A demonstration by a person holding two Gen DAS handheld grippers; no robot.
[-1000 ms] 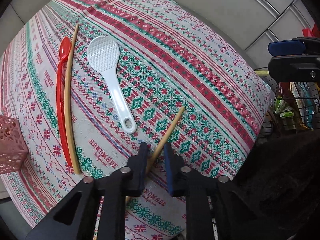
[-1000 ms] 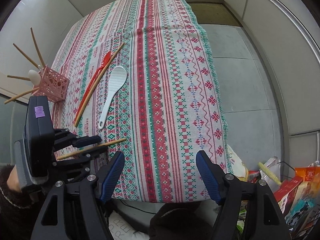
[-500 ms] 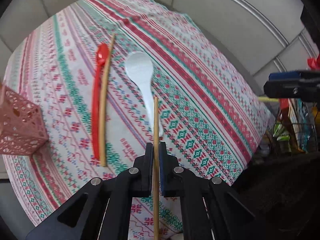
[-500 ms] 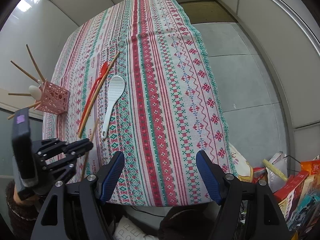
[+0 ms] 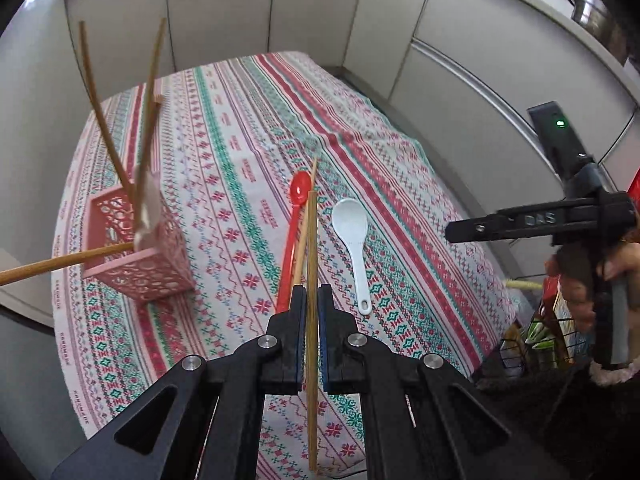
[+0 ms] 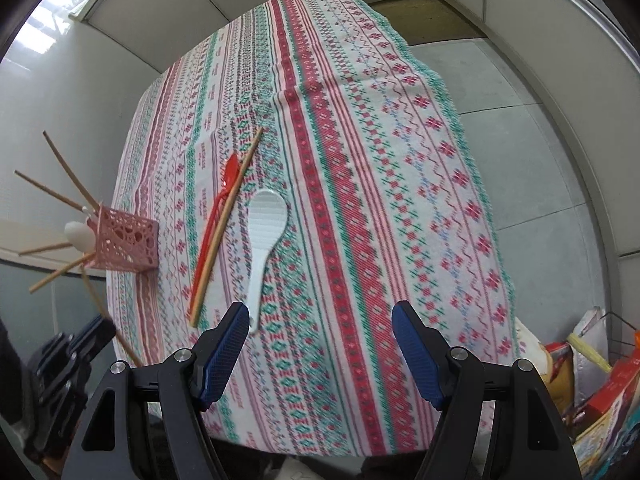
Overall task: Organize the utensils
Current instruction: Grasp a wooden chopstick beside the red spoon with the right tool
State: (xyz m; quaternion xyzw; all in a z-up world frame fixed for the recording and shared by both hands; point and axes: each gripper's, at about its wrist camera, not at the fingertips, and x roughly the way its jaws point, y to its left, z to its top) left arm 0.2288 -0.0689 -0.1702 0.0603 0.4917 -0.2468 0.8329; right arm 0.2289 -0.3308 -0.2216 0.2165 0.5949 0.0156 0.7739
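Note:
My left gripper (image 5: 311,294) is shut on a wooden chopstick (image 5: 311,240) and holds it in the air above the table, to the right of the pink lattice holder (image 5: 138,240). The holder holds several chopsticks and a white spoon (image 5: 146,208). A red spoon (image 5: 294,220), another chopstick (image 5: 305,216) and a white rice paddle (image 5: 352,236) lie on the patterned cloth. My right gripper (image 6: 320,320) is open and empty above the table's near edge, close to the paddle's handle (image 6: 256,280). The held chopstick also shows in the right wrist view (image 6: 96,300).
The striped tablecloth (image 6: 360,160) covers the whole table, with grey floor to its right. A wire basket of packets (image 6: 600,380) stands on the floor at the lower right. Grey cabinet walls lie behind and left.
My left gripper closed on the chopstick, lifted it off the cloth and swung left, bringing the pink holder into view. My right gripper stayed open and moved closer over the table.

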